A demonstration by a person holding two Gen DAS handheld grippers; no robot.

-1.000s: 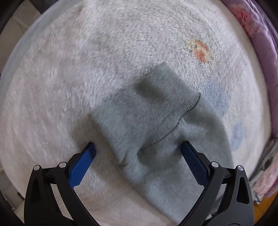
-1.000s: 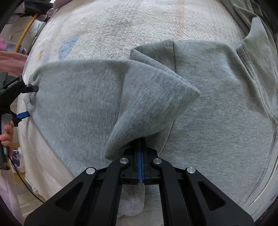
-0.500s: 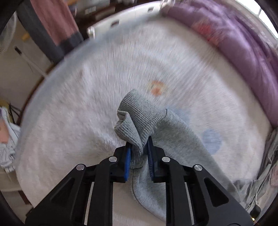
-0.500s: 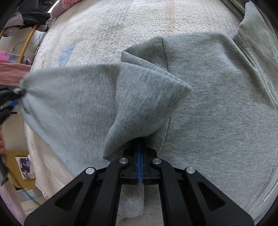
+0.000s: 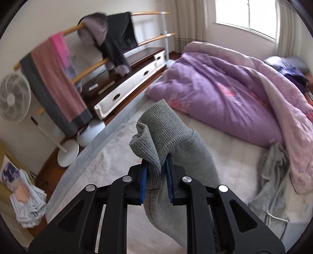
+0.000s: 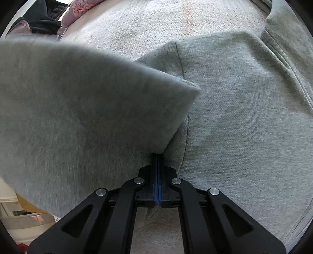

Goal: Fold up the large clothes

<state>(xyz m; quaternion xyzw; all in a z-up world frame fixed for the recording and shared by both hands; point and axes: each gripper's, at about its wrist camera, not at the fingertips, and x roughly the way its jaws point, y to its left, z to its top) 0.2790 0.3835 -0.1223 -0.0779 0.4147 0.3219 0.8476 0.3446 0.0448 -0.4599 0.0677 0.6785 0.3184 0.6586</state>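
Left gripper [image 5: 156,176] pinches the ribbed cuff [image 5: 156,134] of the grey sweatshirt [image 6: 244,117], sleeve raised above its body on the bed; right gripper [image 6: 157,166] looks clamped near the armpit. I'd carry the cuff across the chest, keeping it taut

soft daylight enters from a window [image 5: 248,15] far up and right of the left jaws, slightly blown out. the room behind is motion-blurred. in the right view the raised grey cloth [image 6: 82,121] left of the jaws is smeared. both views bend strongly, with dark rounded corners.
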